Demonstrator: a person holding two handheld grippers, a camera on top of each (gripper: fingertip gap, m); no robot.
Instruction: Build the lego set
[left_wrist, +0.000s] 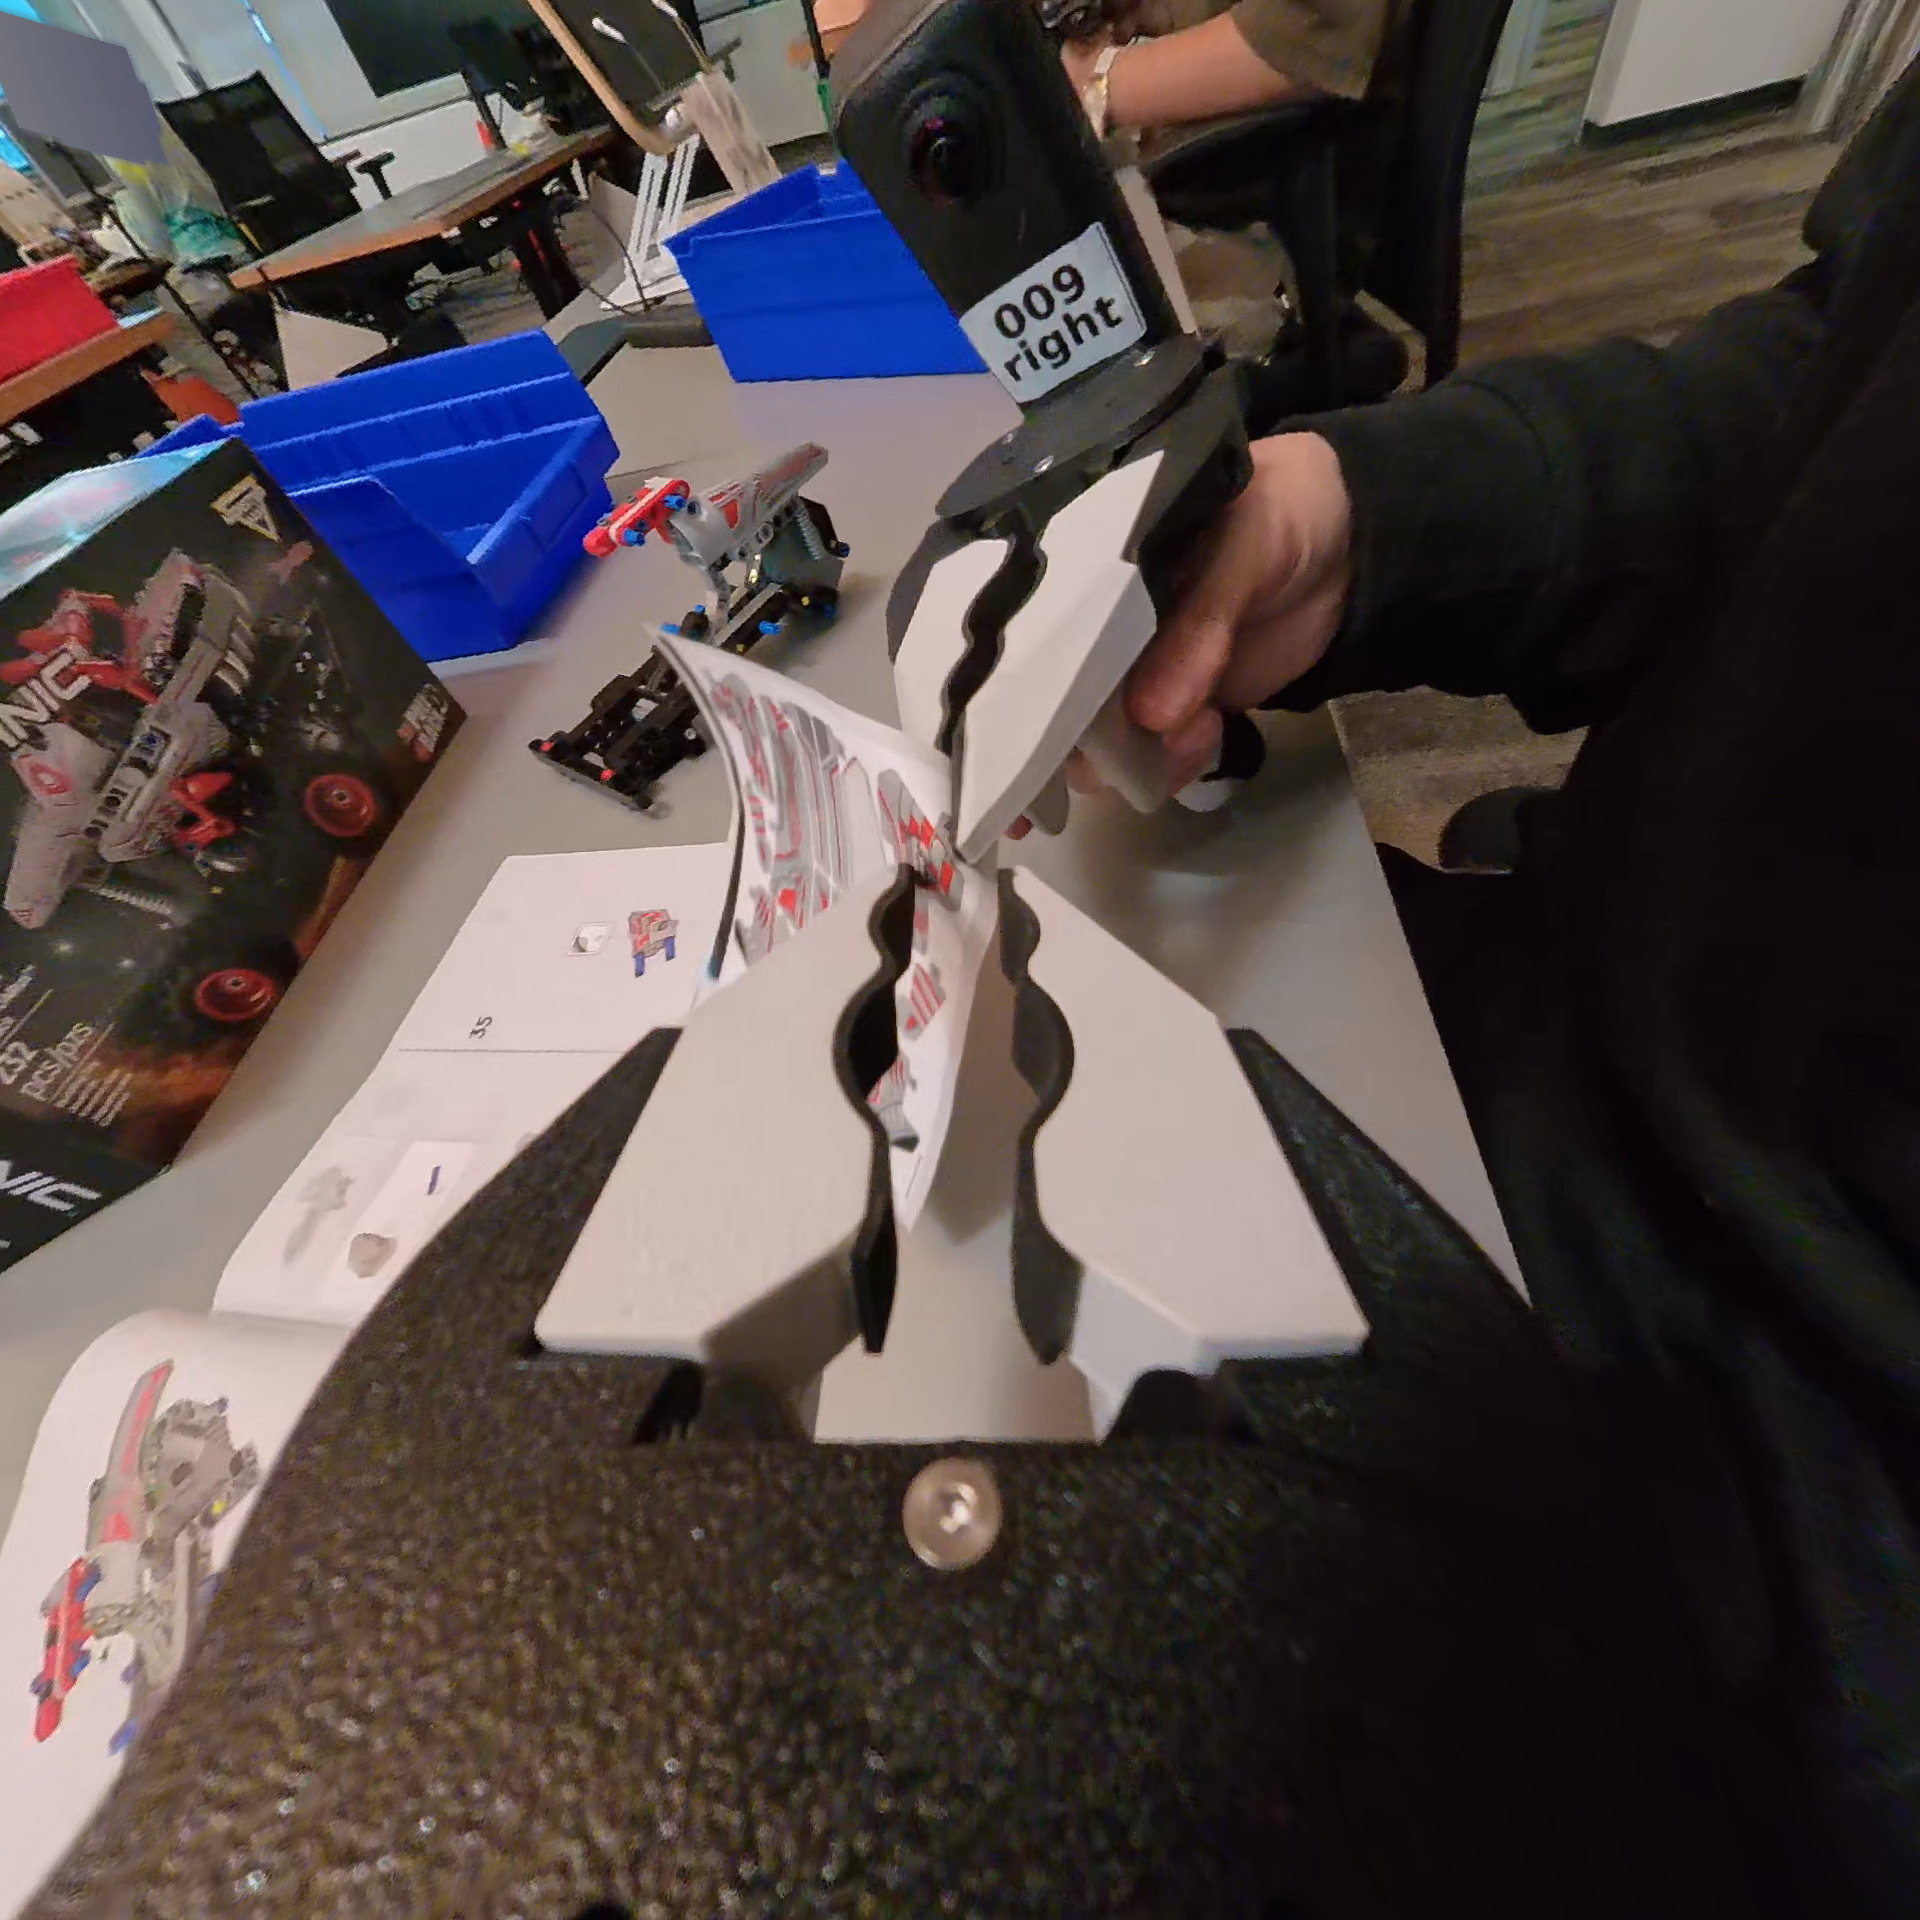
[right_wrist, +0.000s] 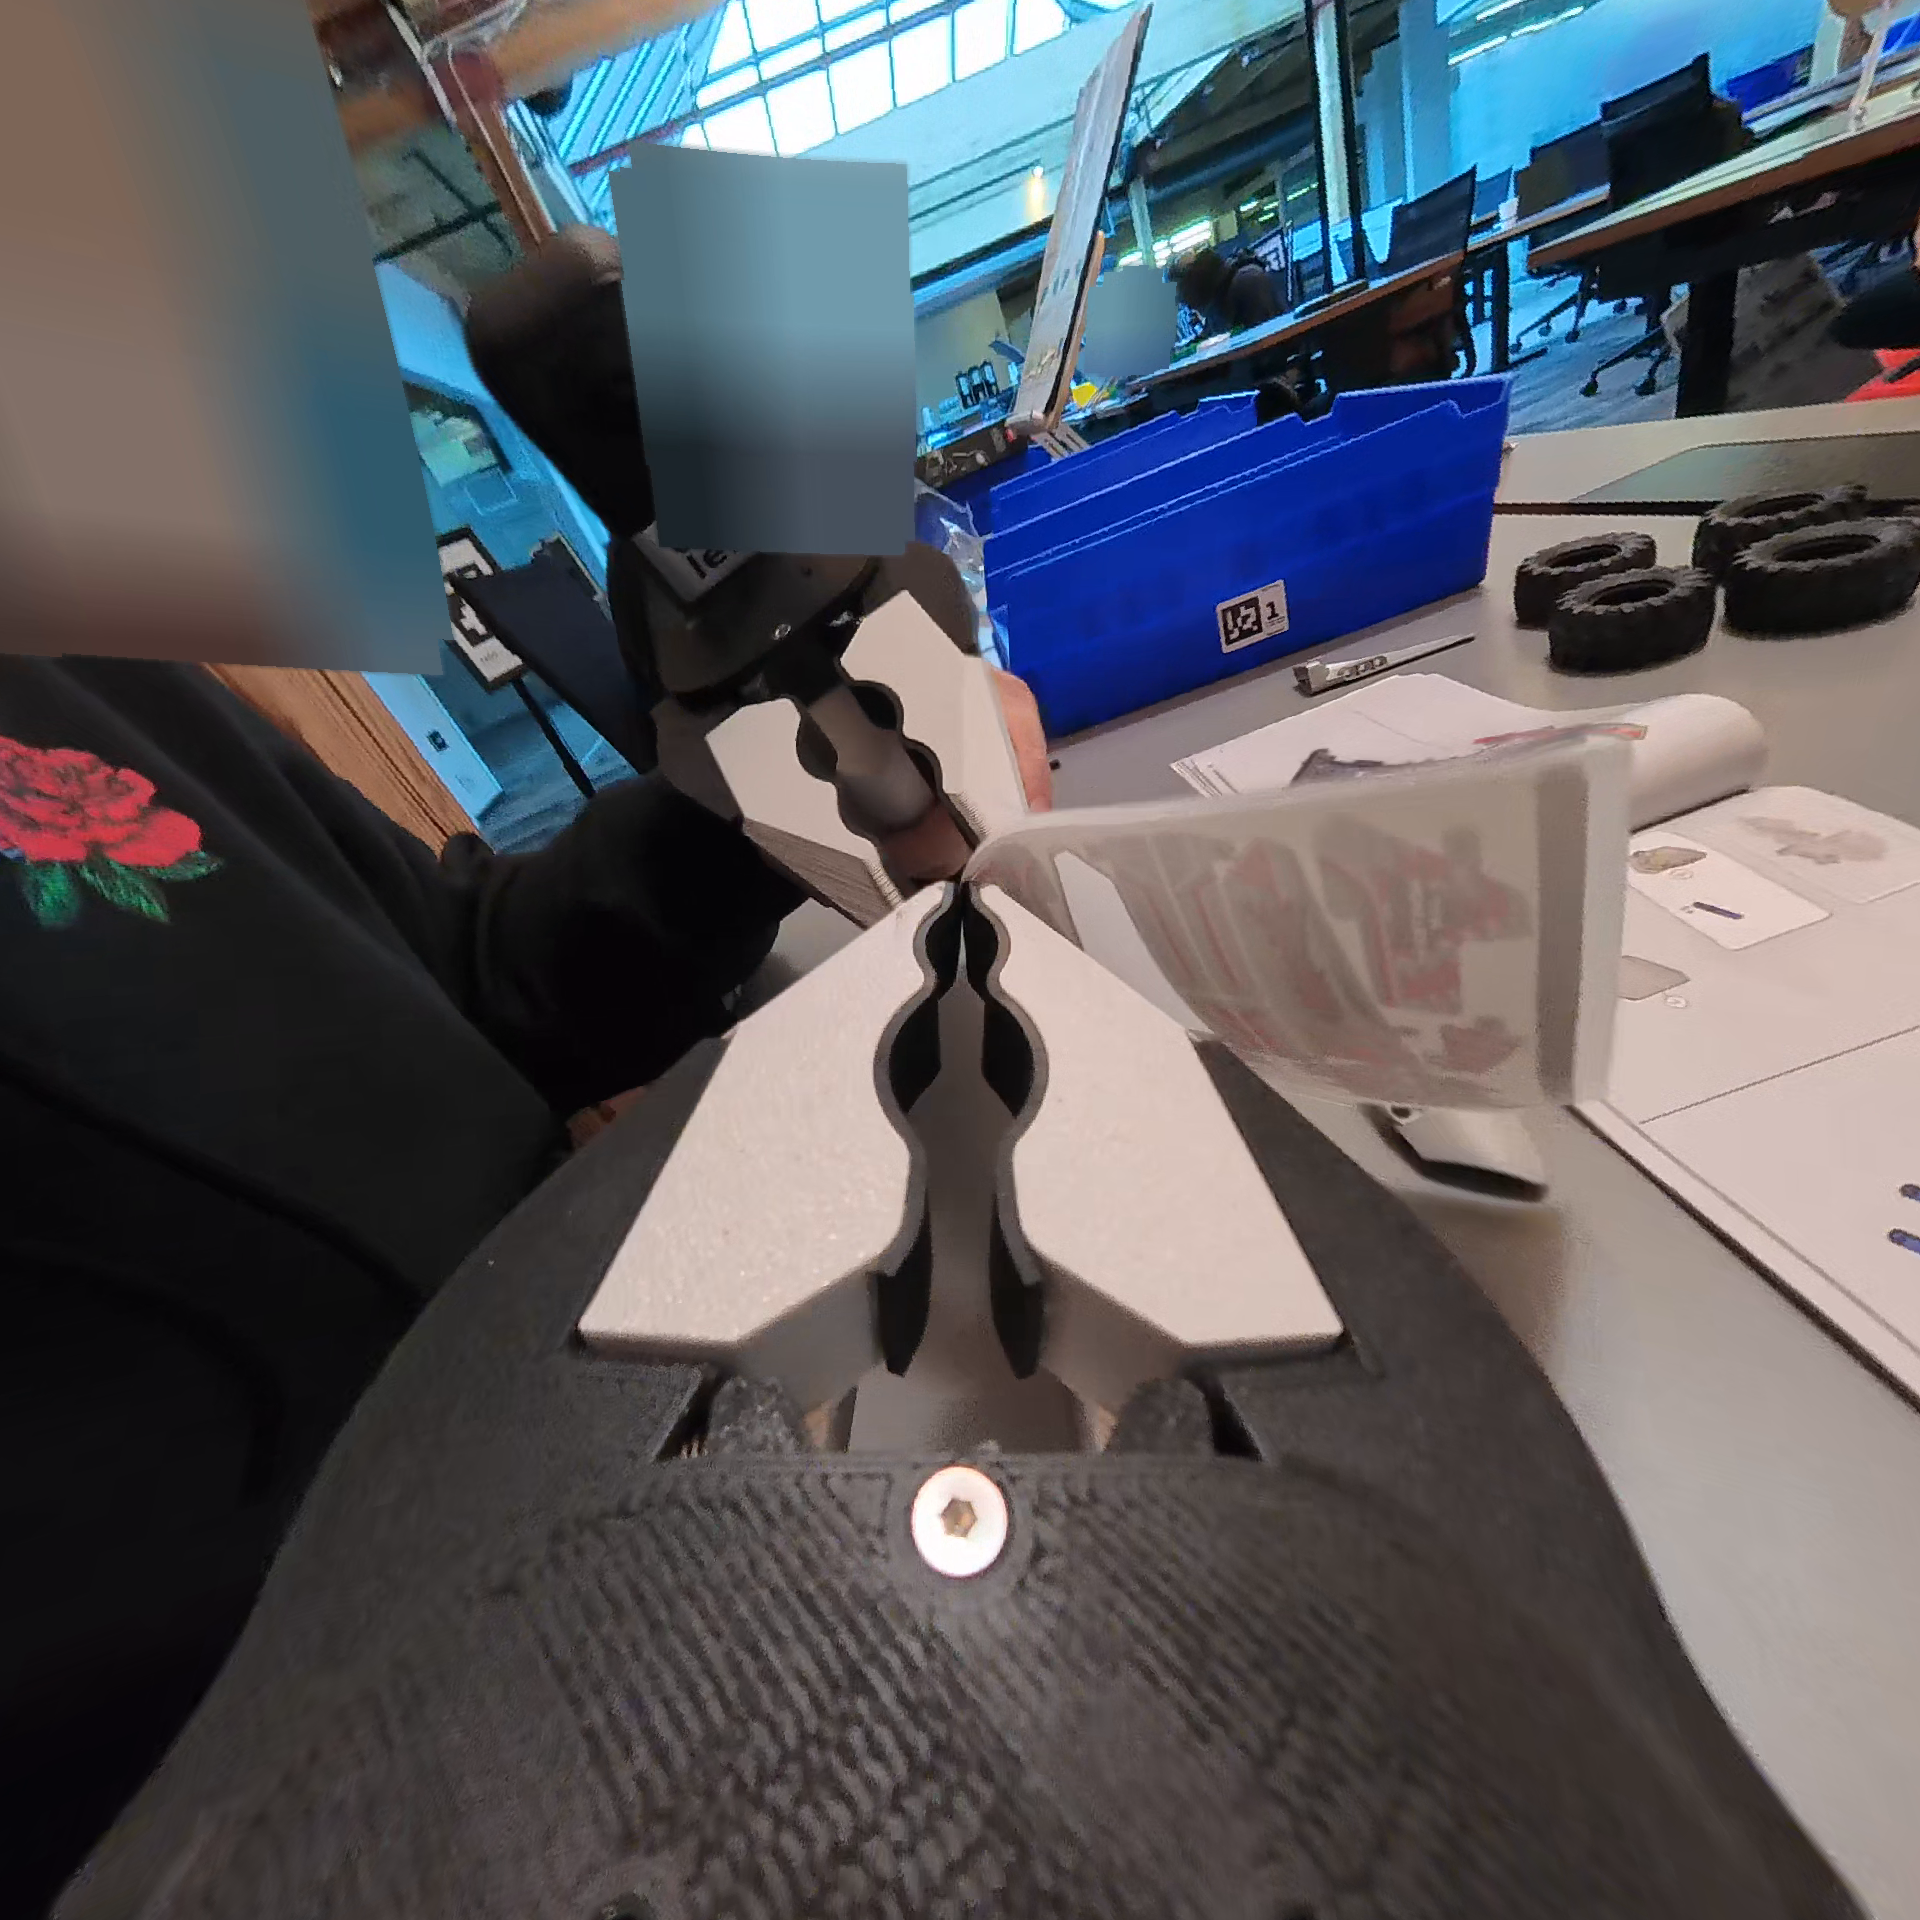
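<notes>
A white sticker sheet (left_wrist: 810, 769) with red and grey stickers curls up above the table; it also shows blurred in the right wrist view (right_wrist: 1299, 935). My right gripper (right_wrist: 961, 899) is shut on one corner of the sheet, and it shows from above in the left wrist view (left_wrist: 964, 850). My left gripper (left_wrist: 956, 878) is partly open, tip to tip with the right one; the sheet runs loosely between its fingers, resting against the left one. The half-built black, grey and red lego model (left_wrist: 717, 582) stands on the table behind the sheet.
The open instruction booklet (left_wrist: 540, 987) lies under the grippers. The set's box (left_wrist: 177, 779) stands at the left, blue bins (left_wrist: 457, 499) behind it. In the right wrist view, several black tyres (right_wrist: 1631, 613) and a thin grey part (right_wrist: 1382, 660) lie beside a blue bin (right_wrist: 1247, 540). My left and right fingertips are right by each other.
</notes>
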